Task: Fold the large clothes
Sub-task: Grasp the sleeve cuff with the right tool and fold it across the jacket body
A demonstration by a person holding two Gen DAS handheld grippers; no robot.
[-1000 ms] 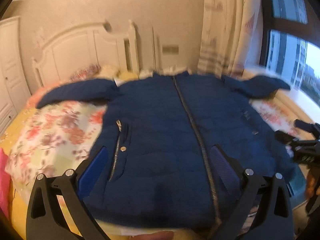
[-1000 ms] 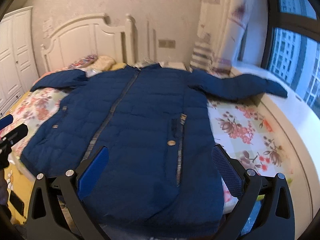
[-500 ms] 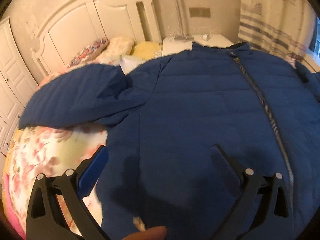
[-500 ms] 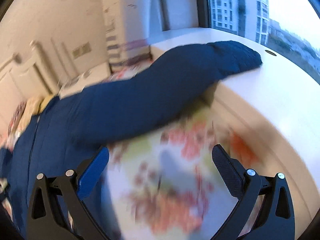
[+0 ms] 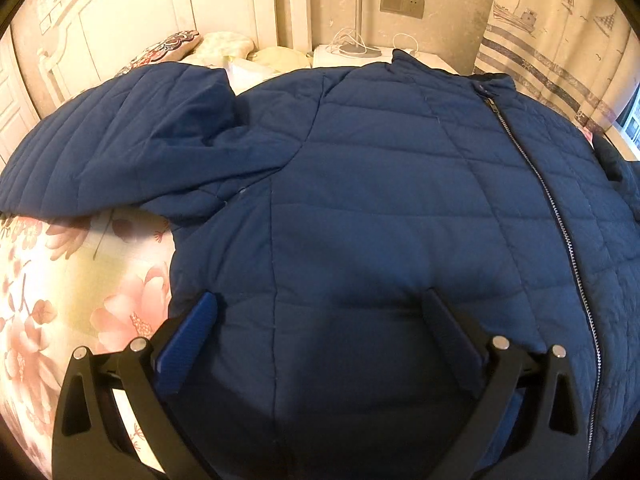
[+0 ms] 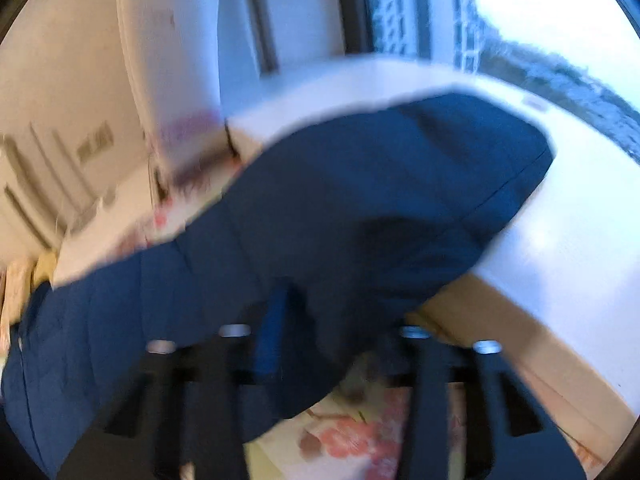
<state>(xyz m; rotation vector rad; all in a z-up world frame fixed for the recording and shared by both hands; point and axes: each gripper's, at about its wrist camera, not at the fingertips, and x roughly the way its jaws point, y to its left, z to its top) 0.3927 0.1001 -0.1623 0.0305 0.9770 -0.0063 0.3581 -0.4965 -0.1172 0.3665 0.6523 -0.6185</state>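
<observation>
A navy quilted jacket (image 5: 380, 208) lies spread front-up on the bed, zipper closed, its left sleeve (image 5: 112, 140) stretched out to the left. My left gripper (image 5: 320, 320) is open, low over the jacket's left chest. In the blurred right wrist view the other sleeve (image 6: 380, 208) lies across the bed edge and the white window sill (image 6: 580, 248). My right gripper (image 6: 332, 336) has its jaws narrowed around the sleeve's lower fold; whether it is clamped is unclear because of the blur.
The floral bedsheet (image 5: 80, 280) shows left of the jacket. Pillows (image 5: 224, 46) and a white headboard (image 5: 140, 12) stand behind. A nightstand with a lamp base and cables (image 5: 352, 52) and a curtain (image 5: 560, 40) are at the back right.
Both grippers have moved forward from the jacket's hem. The left now hovers over the chest near the left sleeve. The right has swung to the right sleeve and its jaws have narrowed around it.
</observation>
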